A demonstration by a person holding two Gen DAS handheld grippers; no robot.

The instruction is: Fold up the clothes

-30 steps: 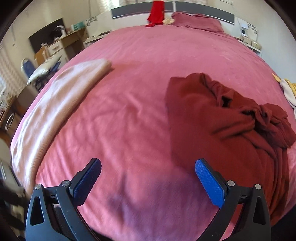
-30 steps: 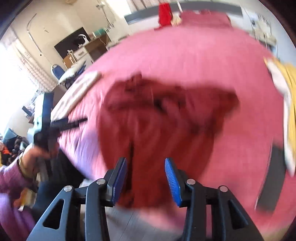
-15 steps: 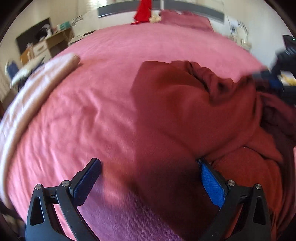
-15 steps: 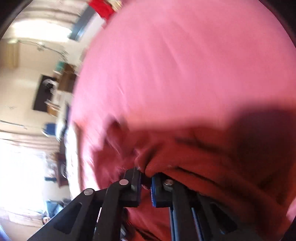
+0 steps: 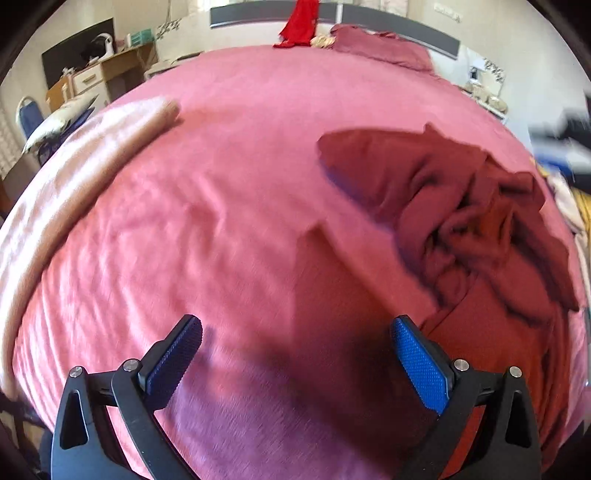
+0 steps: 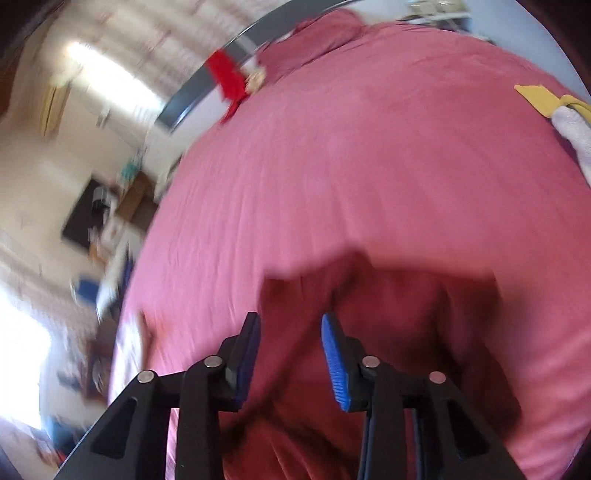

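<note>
**Dark red garment bunched on the bed**

A pink bed [image 5: 229, 192] fills both views. The dark red garment [image 5: 461, 206] lies crumpled at its right. The left gripper [image 5: 295, 354] hangs spread wide, empty. The right gripper [image 6: 290, 350] is opening, garment beneath, pads clear of it.

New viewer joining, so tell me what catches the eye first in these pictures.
A crumpled dark red garment lies bunched on the right of a big pink bedspread. A folded pale pink blanket runs along the bed's left edge. A bright red cloth hangs at the headboard.
</note>
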